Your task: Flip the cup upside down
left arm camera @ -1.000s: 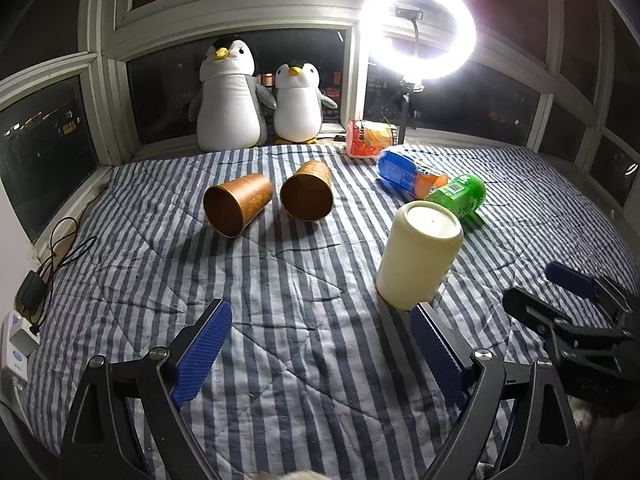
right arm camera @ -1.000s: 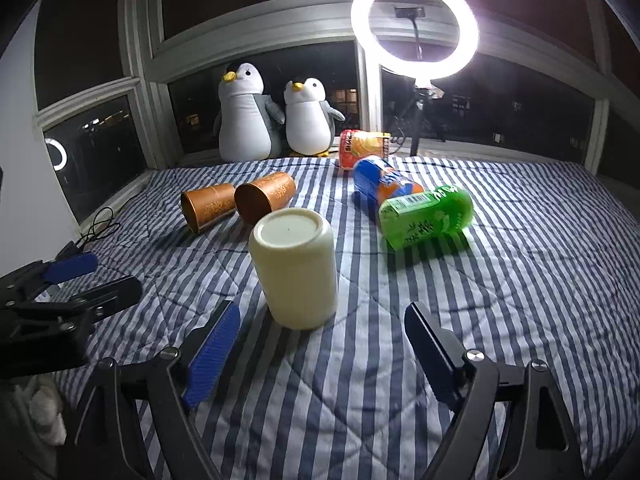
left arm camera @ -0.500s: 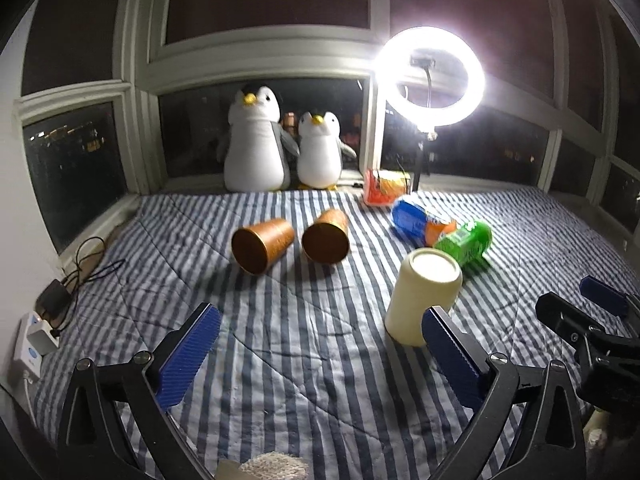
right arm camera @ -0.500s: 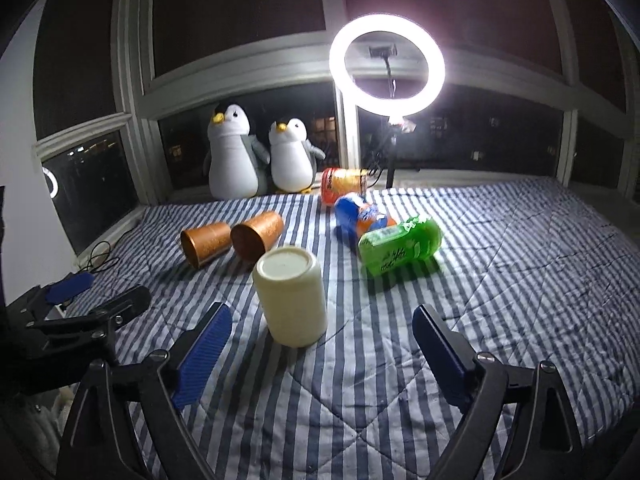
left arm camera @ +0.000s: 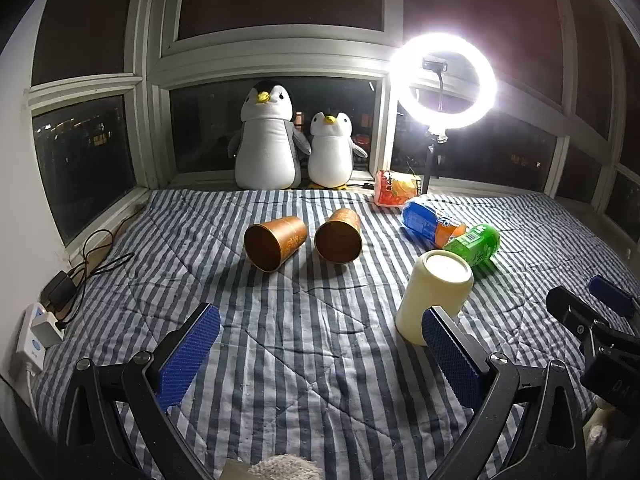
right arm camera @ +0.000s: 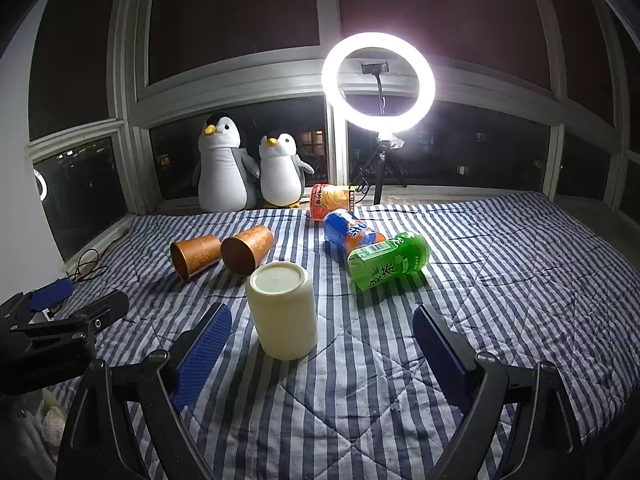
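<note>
Nearest to me, my left claw (left arm camera: 320, 356) hangs with its two blue-padded fingers spread wide apart, holding nothing, above a bed covered in a blue-and-white striped quilt (left arm camera: 304, 360). My right claw (right arm camera: 322, 350) is likewise spread wide and empty over the same quilt. In the left wrist view the right claw shows at the far right edge; in the right wrist view the left claw shows at the far left edge.

Just beyond the fingertips stands the cream cup (right arm camera: 282, 314), upside down with its flat base facing up, resting on the quilt. In the right wrist view it sits just ahead of the left finger, apart from it. In the left wrist view the same cup (left arm camera: 434, 296) stands partly behind the right finger.

Farther back, two copper-coloured cups (left arm camera: 276, 242) (left arm camera: 339, 236) lie on their sides next to each other, mouths toward me. To their right lie a green bottle (right arm camera: 388, 266) and a blue-and-orange bottle (right arm camera: 350, 232), touching. Behind them lies an orange snack packet (right arm camera: 330, 198).

At the window sit two plush penguins (right arm camera: 222, 168) (right arm camera: 280, 172), and a lit ring light (right arm camera: 378, 82) stands to their right. A power strip with cables (left arm camera: 34, 340) lies at the bed's left edge.
</note>
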